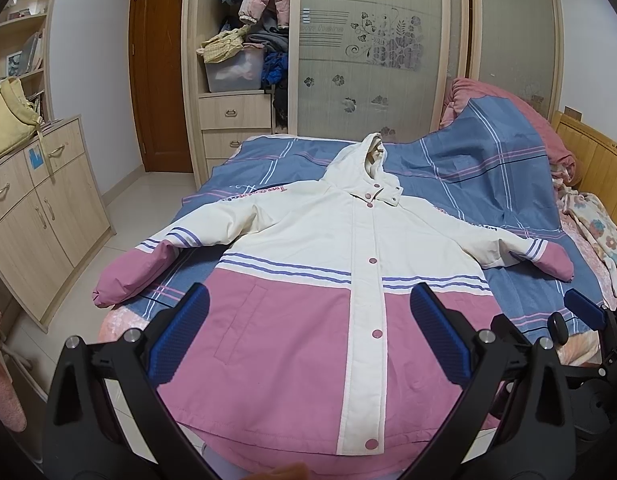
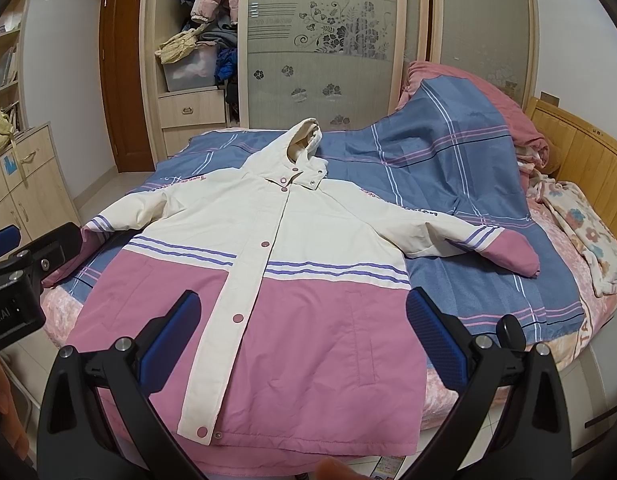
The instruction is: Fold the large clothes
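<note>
Both my grippers gape apart, holding nothing: left gripper (image 1: 308, 336), right gripper (image 2: 302, 338); the jacket (image 1: 308, 264) lies flat, front up, just ahead of and below both; I would take each sleeve (image 1: 136, 276) first, folding inward; quilt (image 2: 448, 148) heaped beyond right may snag; floral blanket (image 2: 588, 240) far right.

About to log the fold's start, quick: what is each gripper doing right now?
Left gripper: open, holding nothing, above the jacket.
Right gripper: open, holding nothing, above the same jacket.
</note>
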Demonstrator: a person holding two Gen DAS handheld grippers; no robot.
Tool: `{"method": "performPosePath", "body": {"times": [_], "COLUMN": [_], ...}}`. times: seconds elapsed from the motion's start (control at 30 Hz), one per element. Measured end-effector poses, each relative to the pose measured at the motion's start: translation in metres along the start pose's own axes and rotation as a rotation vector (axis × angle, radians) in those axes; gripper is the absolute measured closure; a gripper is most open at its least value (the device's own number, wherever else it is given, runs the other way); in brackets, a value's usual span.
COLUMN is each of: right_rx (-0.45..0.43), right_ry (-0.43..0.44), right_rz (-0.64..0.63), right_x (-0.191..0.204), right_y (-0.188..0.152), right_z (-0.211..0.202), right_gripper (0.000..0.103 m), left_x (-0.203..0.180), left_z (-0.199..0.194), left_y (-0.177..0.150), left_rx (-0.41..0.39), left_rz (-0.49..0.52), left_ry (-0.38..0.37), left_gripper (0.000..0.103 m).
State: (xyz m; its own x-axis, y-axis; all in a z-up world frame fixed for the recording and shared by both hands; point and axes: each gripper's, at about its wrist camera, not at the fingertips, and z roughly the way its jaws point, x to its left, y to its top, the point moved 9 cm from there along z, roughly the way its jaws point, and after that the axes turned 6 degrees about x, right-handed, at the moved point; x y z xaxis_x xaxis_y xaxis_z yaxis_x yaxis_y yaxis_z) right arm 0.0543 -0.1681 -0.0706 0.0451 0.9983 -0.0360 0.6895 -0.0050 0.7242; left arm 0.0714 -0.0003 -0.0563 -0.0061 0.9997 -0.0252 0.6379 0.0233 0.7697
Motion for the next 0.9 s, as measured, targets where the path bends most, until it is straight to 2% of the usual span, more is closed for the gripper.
{"method": "performPosePath", "body": {"times": [0.73,0.9], "right_rx": [0.002,0.043], "right_ry": [0.001,-0.012], "right_rz": [-0.003,-0.007], "right_x": [0.004,0.005], "right_y": [-0.003,-0.013], "right_z": [0.001,0.017], "right_gripper": [0.001,0.001], "left_x": [-0.002,-0.001], "left_z": [-0.003,0.011], "left_y": [-0.003,-0.011], "left_rx": [0.007,0.052], "left_rz": [0.002,-0.031], "left_ry": [0.001,-0.052], "left_gripper": [0.002,0.002]}}
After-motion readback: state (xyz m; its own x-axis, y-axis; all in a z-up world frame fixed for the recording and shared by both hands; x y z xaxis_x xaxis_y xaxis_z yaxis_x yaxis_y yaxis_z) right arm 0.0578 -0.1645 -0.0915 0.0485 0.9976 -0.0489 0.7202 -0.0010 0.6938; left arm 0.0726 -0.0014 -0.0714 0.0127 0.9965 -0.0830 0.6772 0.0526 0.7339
